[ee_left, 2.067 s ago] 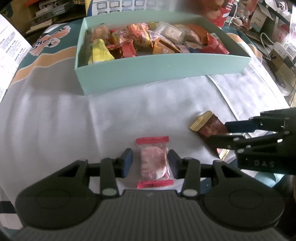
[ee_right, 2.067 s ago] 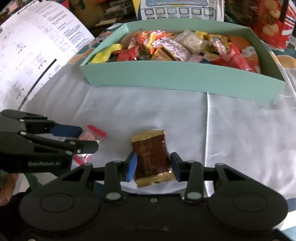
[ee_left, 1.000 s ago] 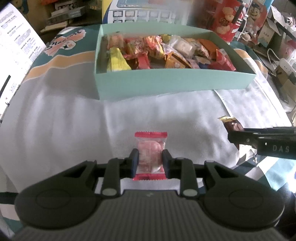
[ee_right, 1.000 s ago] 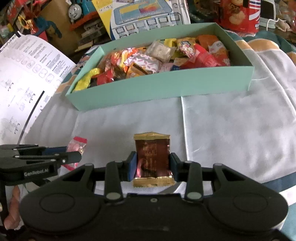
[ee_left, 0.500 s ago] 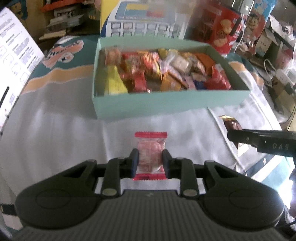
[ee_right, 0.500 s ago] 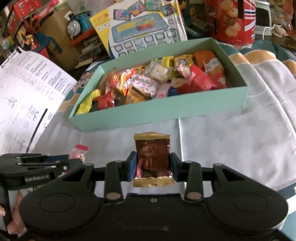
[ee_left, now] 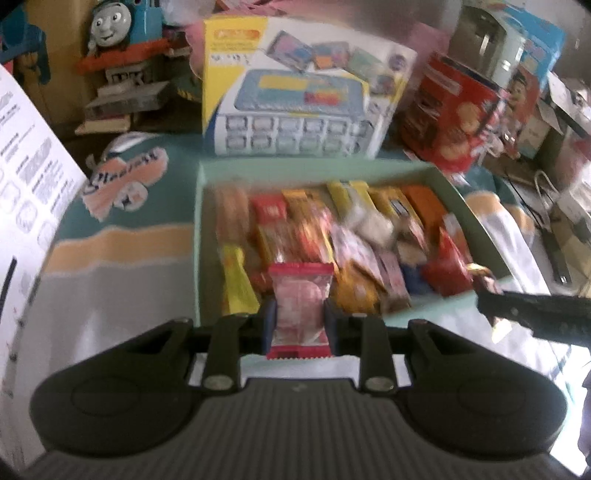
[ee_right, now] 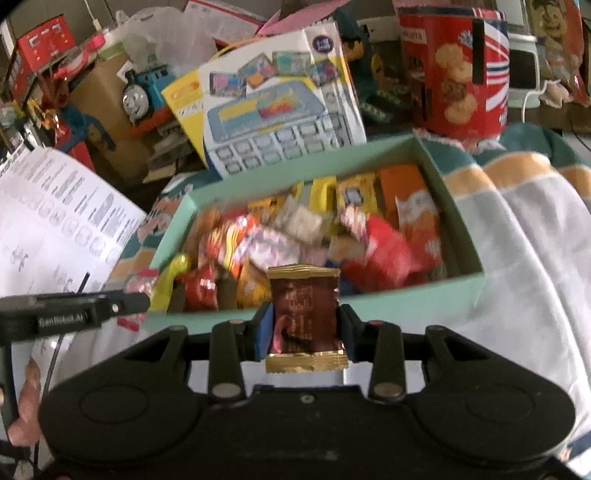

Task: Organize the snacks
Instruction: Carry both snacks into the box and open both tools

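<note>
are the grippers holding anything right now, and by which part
Yes, both. The left gripper pinches the pink candy packet with red ends by its side edges, low down. The right gripper pinches the brown snack packet with gold ends by its side edges.

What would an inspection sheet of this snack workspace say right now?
Surface: white cloth over a teal and orange patterned cover.
Job's things: green box full of mixed snacks; pink candy; brown snack.
Clutter: toy train, toy box, red biscuit tin, printed sheet.
Grippers: left hand-held gripper shut on the pink candy; right hand-held gripper shut on the brown snack; both near the box's front wall.
Cables: white cord at far right.
Surroundings: crowded shelves and packages, blurred.
</note>
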The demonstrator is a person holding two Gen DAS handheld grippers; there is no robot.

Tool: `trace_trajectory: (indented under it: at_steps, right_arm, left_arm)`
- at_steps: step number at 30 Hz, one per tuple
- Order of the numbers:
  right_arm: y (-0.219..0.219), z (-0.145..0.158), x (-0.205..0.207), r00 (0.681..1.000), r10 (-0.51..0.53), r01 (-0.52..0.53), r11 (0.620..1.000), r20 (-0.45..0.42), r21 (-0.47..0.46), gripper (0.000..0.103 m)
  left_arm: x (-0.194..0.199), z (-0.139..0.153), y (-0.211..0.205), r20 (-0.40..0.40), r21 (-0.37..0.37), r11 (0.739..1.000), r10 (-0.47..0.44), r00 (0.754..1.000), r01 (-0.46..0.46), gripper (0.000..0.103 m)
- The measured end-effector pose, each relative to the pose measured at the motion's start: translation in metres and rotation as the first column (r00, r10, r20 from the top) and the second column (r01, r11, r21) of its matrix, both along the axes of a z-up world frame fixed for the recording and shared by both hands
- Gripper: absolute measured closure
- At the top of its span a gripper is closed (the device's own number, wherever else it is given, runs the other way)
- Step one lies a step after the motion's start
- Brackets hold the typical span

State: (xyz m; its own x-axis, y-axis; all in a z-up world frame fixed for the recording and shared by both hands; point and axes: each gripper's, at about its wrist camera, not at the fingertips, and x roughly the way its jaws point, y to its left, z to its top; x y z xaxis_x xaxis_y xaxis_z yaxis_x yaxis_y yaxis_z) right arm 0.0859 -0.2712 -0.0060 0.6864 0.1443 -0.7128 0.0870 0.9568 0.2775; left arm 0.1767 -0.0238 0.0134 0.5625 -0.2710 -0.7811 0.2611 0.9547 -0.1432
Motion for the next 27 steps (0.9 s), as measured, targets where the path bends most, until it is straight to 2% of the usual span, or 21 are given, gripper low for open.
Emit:
trace_trajectory:
  at_steps: [7,14,17,18,19,20,21,22,27]
  right_arm:
    - [-0.002,-0.002,0.036,1.0,0.007,-0.007,1.0,0.0,0.014,0.066]
    - [0.0,-0.012,0.062,1.0,0.015,-0.014,1.0,-0.024,0.009,0.066]
    - [0.0,-0.013,0.068,1.0,0.007,-0.007,1.0,-0.022,0.007,0.058]
    - [-0.001,-0.012,0.068,1.0,0.003,-0.003,1.0,-0.02,0.007,0.045]
    - [-0.001,-0.011,0.069,1.0,-0.003,0.003,1.0,-0.014,0.01,0.027]
    - [-0.002,-0.01,0.068,1.0,-0.012,0.012,1.0,-0.006,0.011,0.018]
    - [-0.002,-0.009,0.068,1.0,-0.019,0.019,1.0,0.004,0.012,0.007]
    - [-0.003,-0.008,0.065,1.0,-0.021,0.02,1.0,0.011,0.008,0.004]
    - [-0.003,-0.01,0.062,1.0,-0.03,0.03,1.0,0.001,0.005,0.0]
  left_arm:
    - [0.053,-0.001,0.0,-0.01,-0.012,0.999,0.038,0.999,-0.038,0.076]
    - [0.092,-0.011,-0.008,-0.015,0.034,0.998,0.049,0.999,-0.049,0.076]
    - [0.112,-0.013,-0.013,0.002,0.058,0.996,0.068,0.998,-0.068,0.073]
    - [0.117,-0.013,-0.014,0.009,0.067,0.994,0.081,0.997,-0.081,0.069]
    - [0.122,-0.014,-0.014,0.013,0.075,0.993,0.093,0.996,-0.094,0.05]
    - [0.125,-0.016,-0.014,0.013,0.084,0.991,0.106,0.994,-0.107,0.029]
    - [0.127,-0.017,-0.014,0.018,0.092,0.988,0.122,0.992,-0.123,0.023]
    - [0.126,-0.017,-0.013,0.028,0.098,0.986,0.133,0.991,-0.135,0.017]
    - [0.113,-0.02,-0.004,0.006,0.097,0.985,0.145,0.989,-0.145,0.012]
